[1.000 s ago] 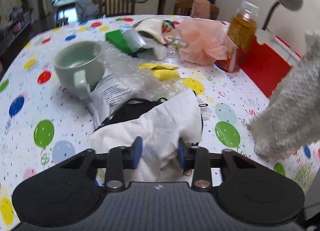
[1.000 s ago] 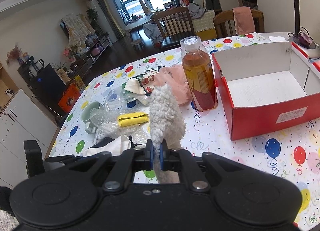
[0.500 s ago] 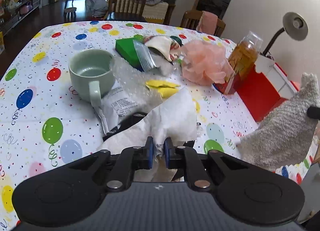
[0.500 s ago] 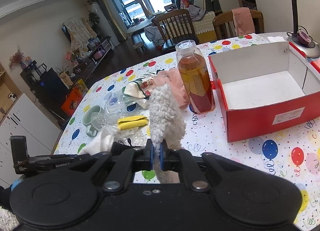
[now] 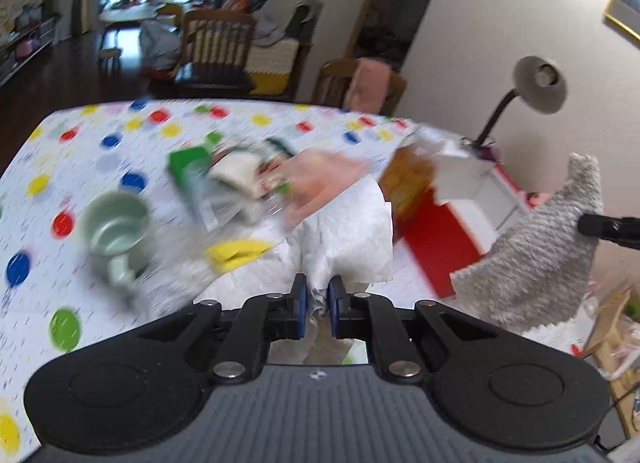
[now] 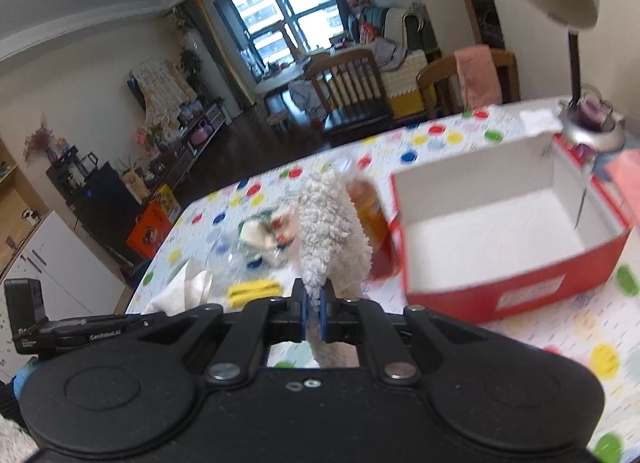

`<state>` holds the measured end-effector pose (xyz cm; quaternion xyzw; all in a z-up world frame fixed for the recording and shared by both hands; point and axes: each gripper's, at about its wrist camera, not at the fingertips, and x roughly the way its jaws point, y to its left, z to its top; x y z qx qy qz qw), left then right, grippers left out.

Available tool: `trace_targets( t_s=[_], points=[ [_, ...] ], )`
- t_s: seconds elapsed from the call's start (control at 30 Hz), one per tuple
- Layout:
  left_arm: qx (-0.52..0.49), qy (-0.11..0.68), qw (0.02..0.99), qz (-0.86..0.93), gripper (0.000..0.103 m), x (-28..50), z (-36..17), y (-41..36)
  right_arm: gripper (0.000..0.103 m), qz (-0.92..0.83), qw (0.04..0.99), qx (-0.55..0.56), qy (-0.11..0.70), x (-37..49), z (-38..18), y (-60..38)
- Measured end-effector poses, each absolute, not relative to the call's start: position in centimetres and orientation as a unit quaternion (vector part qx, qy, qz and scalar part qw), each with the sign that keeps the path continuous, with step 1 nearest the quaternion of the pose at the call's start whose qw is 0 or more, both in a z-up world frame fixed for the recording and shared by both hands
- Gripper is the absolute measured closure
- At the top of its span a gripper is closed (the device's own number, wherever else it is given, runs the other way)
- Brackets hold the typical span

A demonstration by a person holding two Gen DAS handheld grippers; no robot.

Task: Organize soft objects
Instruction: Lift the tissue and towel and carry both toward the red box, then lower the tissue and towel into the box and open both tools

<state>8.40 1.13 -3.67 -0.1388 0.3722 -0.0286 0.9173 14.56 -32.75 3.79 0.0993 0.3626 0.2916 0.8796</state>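
Here, left gripper [image 5: 317,300] pinching white cloth [image 5: 347,231], right gripper [image 6: 313,305] fluffy towel [image 6: 330,233]

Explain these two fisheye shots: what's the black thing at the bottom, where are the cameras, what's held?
No robot: a person carries a handheld two-finger gripper in each hand, each with a camera looking along its fingers. The black bulk is the gripper body. In the left view, the left gripper is shut on a white crumpled paper towel. In the right view, the right gripper is shut on a fluffy grey-white cloth. On the balloon-print tablecloth: a pale green mug, an amber bottle, an open red cardboard box.
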Motion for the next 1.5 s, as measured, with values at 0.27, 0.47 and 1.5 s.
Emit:
trace_targets(
  t_s=[0.27,0.47,1.5],
  points=[
    [-0.106,0.343,0.928,-0.101,0.092,13.1,0.0,-4.9,0.098,0.254,0.911,0.064,0.317,18.2,7.7,-36.5],
    [-0.075,0.329,0.929,-0.152,0.092,17.1,2.0,-10.6,0.098,0.23,0.926,0.055,0.293,21.4,9.1,-39.4],
    [-0.047,0.453,0.878,-0.147,0.092,36.5,-9.4,-27.6,0.098,0.214,0.878,0.014,0.429,35.3,-3.9,-44.0]
  ],
)
